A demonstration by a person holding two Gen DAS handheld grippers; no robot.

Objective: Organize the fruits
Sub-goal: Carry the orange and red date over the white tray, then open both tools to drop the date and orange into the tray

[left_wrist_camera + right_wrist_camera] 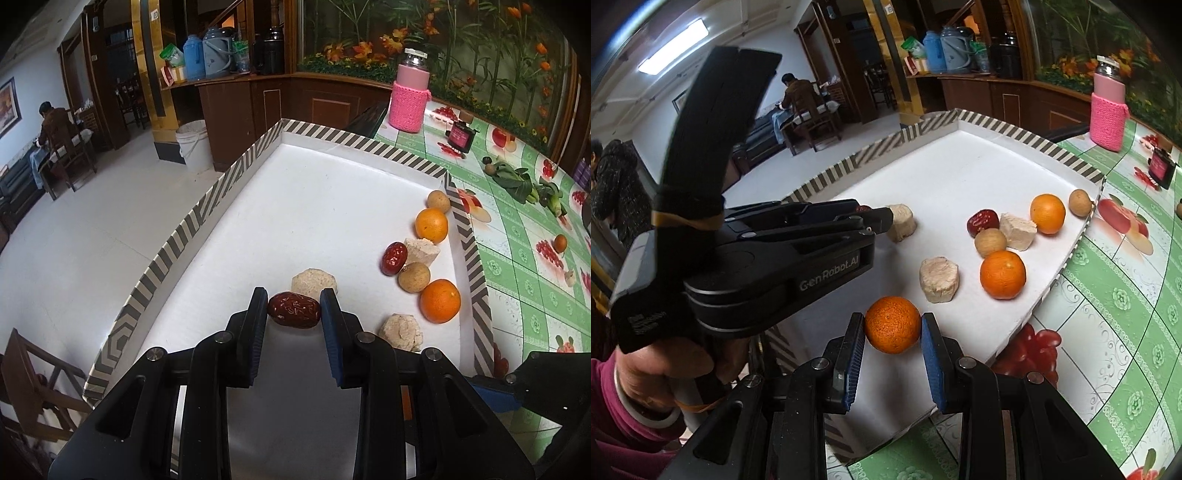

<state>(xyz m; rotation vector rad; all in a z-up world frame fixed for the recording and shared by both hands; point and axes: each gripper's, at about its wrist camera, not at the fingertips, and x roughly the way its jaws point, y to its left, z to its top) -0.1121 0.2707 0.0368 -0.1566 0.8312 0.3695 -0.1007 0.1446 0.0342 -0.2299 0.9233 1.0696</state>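
My left gripper (294, 307) is shut on a wrinkled red date (294, 309) just above the white tray (314, 192), with a pale round cake (314, 283) right behind it. My right gripper (893, 326) is shut on an orange (892, 324) over the tray's (960, 177) near edge. In the right wrist view the left gripper (879, 218) reaches in from the left beside a pale cake (903, 221). On the tray's right side lie two oranges (440, 301) (431, 224), a second red date (394, 258), two brown longans (414, 277) (438, 201) and more pale cakes (421, 251) (401, 331).
The tray has a grey-striped rim (192, 218) and rests on a green flowered tablecloth (524, 258). On the cloth stand a pink-sleeved bottle (409, 92), a small dark box (460, 137), leafy greens (517, 181) and a loose small fruit (560, 243). People are in the room behind.
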